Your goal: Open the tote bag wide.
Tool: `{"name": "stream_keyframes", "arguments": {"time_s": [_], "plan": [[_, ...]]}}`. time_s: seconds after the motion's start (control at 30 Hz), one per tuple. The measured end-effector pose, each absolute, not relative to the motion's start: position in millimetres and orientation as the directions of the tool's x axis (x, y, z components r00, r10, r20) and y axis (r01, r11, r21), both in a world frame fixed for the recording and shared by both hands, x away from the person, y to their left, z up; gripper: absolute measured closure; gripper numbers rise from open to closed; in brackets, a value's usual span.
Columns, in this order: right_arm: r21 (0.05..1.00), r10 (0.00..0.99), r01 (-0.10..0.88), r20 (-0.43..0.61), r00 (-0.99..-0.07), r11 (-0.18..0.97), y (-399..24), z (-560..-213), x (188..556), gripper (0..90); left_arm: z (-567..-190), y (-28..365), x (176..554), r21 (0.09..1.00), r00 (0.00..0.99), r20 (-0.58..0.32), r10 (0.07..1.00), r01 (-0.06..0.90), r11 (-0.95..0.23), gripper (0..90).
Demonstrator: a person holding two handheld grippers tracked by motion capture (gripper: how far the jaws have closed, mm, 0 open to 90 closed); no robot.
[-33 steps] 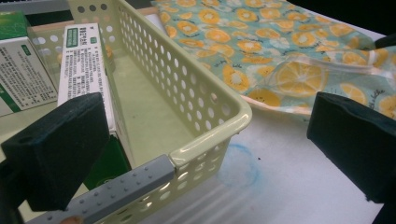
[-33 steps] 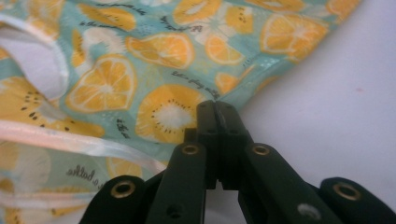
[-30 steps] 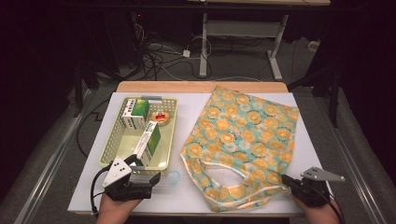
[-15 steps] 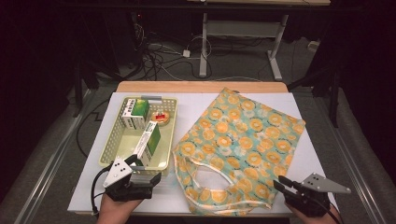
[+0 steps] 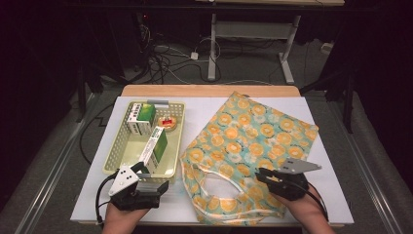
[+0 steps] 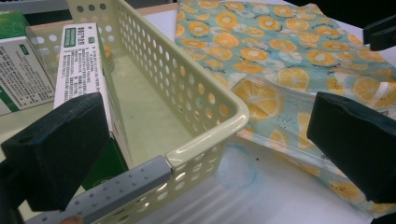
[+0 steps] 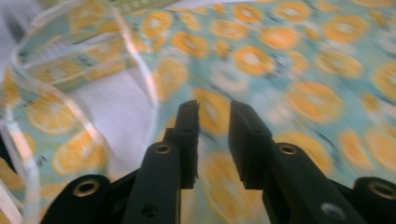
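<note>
- A pale yellow perforated basket (image 5: pixel 114 155) sits on the white bench (image 5: pixel 321 195), at about 9 o'clock from the bag.
- Inside the basket, a green-and-white box (image 5: pixel 141 118) stands at the 12 o'clock end, a small round red-topped tin (image 5: pixel 168 123) lies just beside it at 3 o'clock, and a long green-and-white carton (image 5: pixel 155 147) leans toward the 6 o'clock end.
- The orange-slice printed bag (image 5: pixel 253 141) lies flat on the bench, its white-edged handles (image 5: pixel 214 176) looped at its 7 o'clock corner.
- The left gripper (image 5: pixel 146 176) is at the basket's 6 o'clock rim, its fingers spread wide around the near corner of the basket wall without pressing it.
- The right gripper (image 5: pixel 262 175) hovers over the bag's 6 o'clock edge near the handles. Its fingers have just been closing, a narrow gap remains, and no fabric is visibly pinched between them.
</note>
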State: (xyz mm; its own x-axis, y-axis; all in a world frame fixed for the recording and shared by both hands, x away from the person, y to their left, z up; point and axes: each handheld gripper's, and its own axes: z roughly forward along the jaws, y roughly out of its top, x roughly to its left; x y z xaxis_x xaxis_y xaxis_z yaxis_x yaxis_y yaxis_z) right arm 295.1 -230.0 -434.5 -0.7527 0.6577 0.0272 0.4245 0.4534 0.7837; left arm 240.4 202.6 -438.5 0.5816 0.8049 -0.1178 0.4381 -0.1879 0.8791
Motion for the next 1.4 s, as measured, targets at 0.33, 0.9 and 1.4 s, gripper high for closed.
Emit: {"name": "stream_keyframes", "arguments": {"time_s": [0.33,0.9,1.4], "plan": [[0.647,0.486,0.347,-0.042,-0.873,0.679,-145,-452,319,76.8,-438,206,240,0.881,0.579,-0.122,0.806,0.438,-0.181,0.0],[0.56,0.48,0.342,-0.116,-0.87,0.754,-128,-472,333,90.0,-438,204,240,0.881,0.588,-0.116,0.8,0.434,-0.191,0.0],[0.727,0.561,0.308,-0.127,-0.818,0.614,-156,-389,353,90.0,-438,204,240,0.882,0.585,-0.119,0.802,0.433,-0.186,0.0]]}}
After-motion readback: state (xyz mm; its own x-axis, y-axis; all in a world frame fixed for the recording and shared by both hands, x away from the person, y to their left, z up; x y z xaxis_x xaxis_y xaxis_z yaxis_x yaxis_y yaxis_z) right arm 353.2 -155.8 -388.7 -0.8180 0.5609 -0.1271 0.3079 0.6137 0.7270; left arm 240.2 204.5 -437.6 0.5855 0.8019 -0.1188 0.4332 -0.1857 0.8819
